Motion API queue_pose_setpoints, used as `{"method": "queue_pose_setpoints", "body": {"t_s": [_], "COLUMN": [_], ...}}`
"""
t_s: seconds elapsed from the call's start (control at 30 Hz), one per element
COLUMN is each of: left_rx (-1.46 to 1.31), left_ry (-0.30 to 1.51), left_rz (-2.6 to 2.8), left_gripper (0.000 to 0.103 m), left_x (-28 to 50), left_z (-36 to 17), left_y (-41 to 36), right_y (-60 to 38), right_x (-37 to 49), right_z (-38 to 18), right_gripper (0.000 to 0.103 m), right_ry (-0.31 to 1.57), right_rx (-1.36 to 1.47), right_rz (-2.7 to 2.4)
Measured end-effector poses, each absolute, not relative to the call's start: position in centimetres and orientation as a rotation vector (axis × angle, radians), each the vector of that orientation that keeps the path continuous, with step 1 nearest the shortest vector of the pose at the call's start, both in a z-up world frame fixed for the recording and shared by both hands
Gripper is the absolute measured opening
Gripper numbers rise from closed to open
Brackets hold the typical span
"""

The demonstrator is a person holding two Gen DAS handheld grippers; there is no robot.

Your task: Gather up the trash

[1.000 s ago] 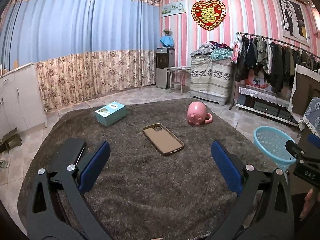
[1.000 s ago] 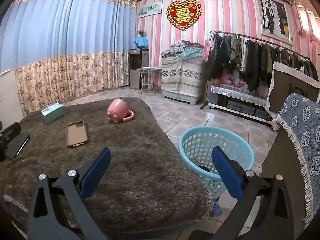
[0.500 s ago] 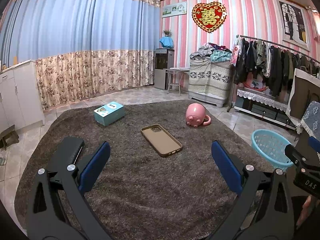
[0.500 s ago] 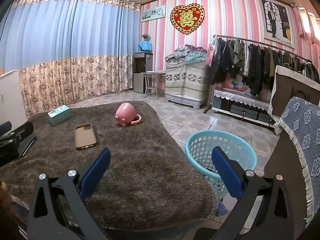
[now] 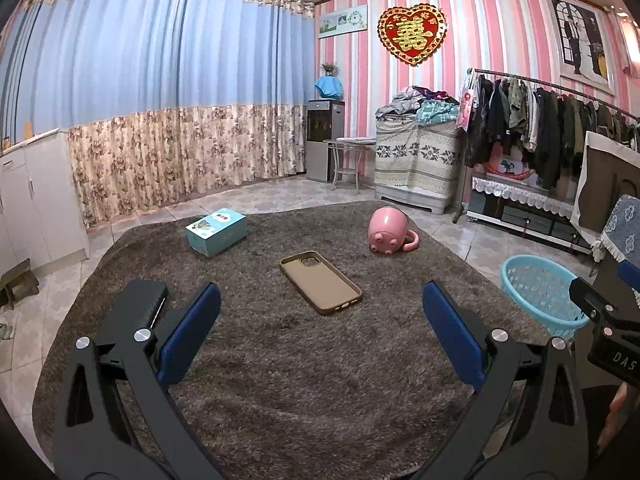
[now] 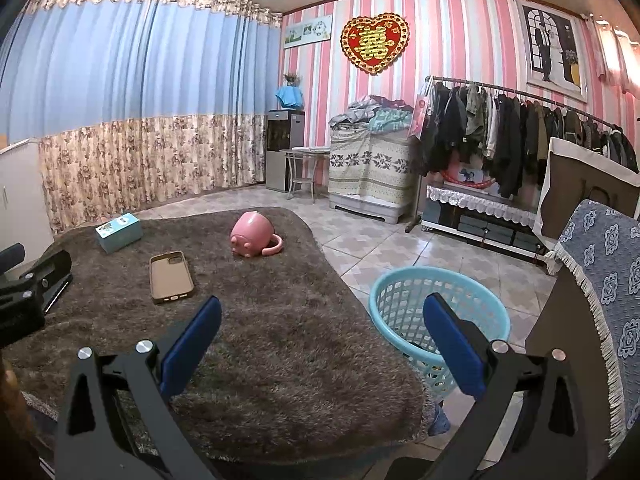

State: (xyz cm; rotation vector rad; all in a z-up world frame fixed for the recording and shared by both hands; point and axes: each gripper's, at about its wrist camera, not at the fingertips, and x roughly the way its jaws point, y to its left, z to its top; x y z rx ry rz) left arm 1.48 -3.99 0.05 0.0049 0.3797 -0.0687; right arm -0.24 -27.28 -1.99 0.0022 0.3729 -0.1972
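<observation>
A brown shaggy cloth covers the table (image 5: 304, 392). On it lie a teal box (image 5: 216, 231), an empty tan phone case (image 5: 320, 288) and a pink pig-faced mug (image 5: 386, 231) on its side. My left gripper (image 5: 321, 300) hovers open over the near part of the table, nothing between its blue pads. A light blue basket (image 6: 436, 320) stands on the floor beside the table's right edge. My right gripper (image 6: 323, 306) is open and empty above that edge. The right wrist view also shows the mug (image 6: 254, 236), phone case (image 6: 171, 277) and box (image 6: 119, 232).
A black flat device (image 5: 140, 300) lies on the table at the near left, partly behind my left finger. A chair with a blue patterned cover (image 6: 608, 280) stands right of the basket. A clothes rack (image 5: 540, 128) and covered furniture line the far wall.
Both views have shifted only slightly, with the scene sitting a little lower in frame. Nothing on the table has moved, and both grippers have stayed open.
</observation>
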Motion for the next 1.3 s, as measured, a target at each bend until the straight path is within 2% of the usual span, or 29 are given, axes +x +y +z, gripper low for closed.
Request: {"method": "queue_pose_setpoints", "body": {"t_s": [1.3], "left_rx": [0.01], "left_ry": [0.371], "left_rz": [-0.072], "left_gripper": [0.098], "left_x": [1.3], "left_z": [0.32], "left_y": [-3.84], "right_y": [-27.13], "right_x": [-0.15], "right_z": [-1.79], "right_gripper": [0.099], "right_ry": [0.365], "right_rx": [0.001], "right_rz": [-0.199]}}
